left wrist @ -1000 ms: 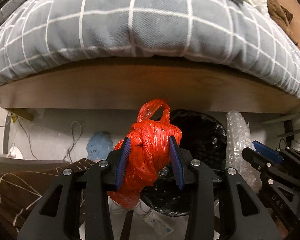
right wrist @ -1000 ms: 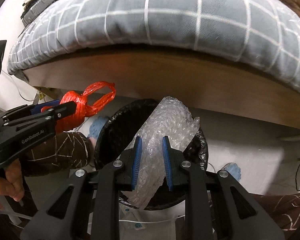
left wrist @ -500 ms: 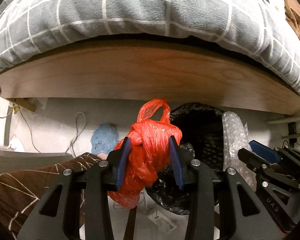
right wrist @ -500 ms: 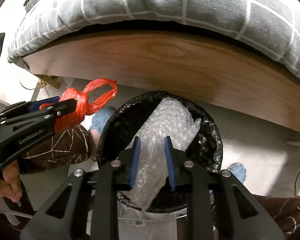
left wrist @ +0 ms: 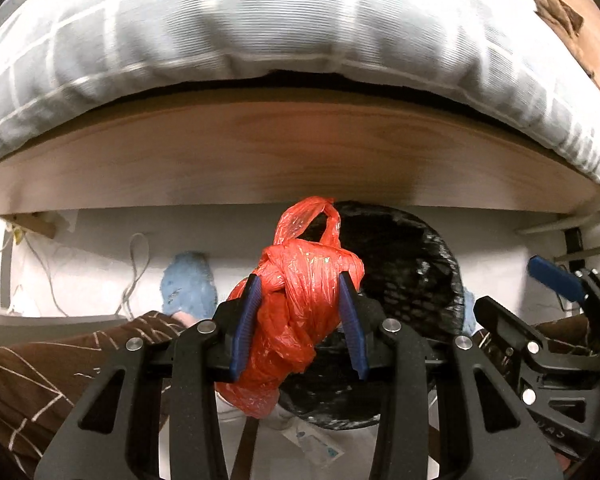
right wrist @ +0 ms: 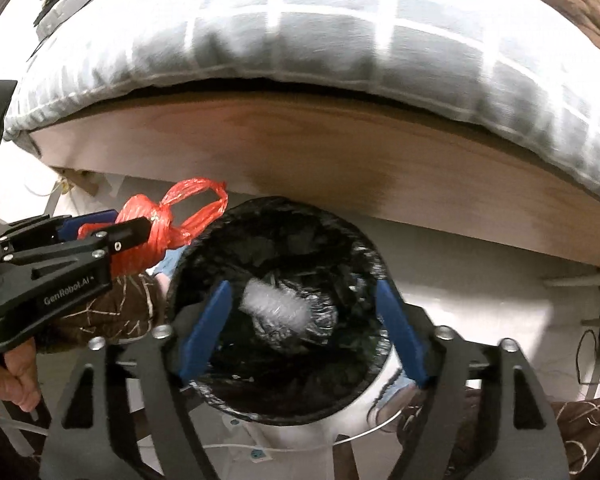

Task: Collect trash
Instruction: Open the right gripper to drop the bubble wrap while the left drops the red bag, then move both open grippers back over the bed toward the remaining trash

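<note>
Orange knotted plastic bag point(left wrist: 300, 312) clamped in left gripper point(left wrist: 298, 326); right gripper point(right wrist: 300, 332), jaws just opened wide and empty, above black-lined bin point(right wrist: 364, 248) containing clear bubble wrap point(right wrist: 274, 304).

Red bag point(left wrist: 300, 312): thin crinkly plastic, glossy. Bin liner point(right wrist: 284, 248): black plastic film, shiny, wrinkled. Bubble wrap point(right wrist: 274, 306) in the bin: clear, bumpy plastic. Fingers point(right wrist: 204, 332): blue ribbed pads on matt black plastic w/ metal screws. Bed frame point(left wrist: 292, 160): smooth wood. Duvet point(left wrist: 260, 20): soft grey checked cloth.
</note>
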A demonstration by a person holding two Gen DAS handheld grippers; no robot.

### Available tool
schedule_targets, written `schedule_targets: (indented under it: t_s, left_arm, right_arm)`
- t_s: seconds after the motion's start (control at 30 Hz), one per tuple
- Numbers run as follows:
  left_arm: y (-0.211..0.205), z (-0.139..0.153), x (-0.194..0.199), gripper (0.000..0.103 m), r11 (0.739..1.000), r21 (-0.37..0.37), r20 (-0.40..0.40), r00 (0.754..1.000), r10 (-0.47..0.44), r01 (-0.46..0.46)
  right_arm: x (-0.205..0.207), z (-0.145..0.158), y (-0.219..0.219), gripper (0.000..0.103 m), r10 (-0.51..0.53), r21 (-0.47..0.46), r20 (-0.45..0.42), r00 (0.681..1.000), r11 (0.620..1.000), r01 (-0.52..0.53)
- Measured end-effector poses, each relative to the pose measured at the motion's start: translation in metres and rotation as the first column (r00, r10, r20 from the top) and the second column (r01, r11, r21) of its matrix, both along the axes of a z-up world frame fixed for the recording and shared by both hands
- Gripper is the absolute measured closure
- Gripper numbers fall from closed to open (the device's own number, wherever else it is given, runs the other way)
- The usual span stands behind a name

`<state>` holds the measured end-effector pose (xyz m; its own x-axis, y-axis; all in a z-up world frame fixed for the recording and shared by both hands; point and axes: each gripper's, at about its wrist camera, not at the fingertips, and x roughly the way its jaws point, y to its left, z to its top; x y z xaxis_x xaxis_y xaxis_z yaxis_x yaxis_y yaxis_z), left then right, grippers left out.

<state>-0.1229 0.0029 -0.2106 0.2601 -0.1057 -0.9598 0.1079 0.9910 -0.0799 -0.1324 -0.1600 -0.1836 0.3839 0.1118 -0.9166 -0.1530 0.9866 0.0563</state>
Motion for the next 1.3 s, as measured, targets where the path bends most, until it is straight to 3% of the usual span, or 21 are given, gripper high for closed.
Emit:
schedule_targets:
  t_s: [0.2,0.6,1.07,1.3]
  left_arm:
    - [-0.030,-0.003,-0.004,0.064,0.999,-0.002,0.000,0.999,-0.052,0.052]
    - [-0.058,-0.008,-0.009,0.062,0.994,-0.010,-0.009,0.994,-0.105,0.105]
    - [-0.049,0.007,-0.009,0.023,0.996,0.007,0.053,0.994,-0.093,0.093]
    - [-0.040,0.034,-0.010,0.009,0.997,0.000,0.127,0.989,-0.074,0.075]
  right_arm:
    - [-0.005,0.007,-0.030,0.008,-0.086,-0.003,0.040,0.996,0.996,0.086]
    - [-0.014,0.018,-0.060,0.008,-0.168,0.000,0.069,0.983,0.986,0.168]
    - [-0.013,0.030,-0.053,0.008,-0.159,-0.013,0.101,0.982,0.987,0.161]
    - [-0.016,0.055,-0.053,0.008,-0.167,-0.012,0.174,0.971,0.985,0.171]
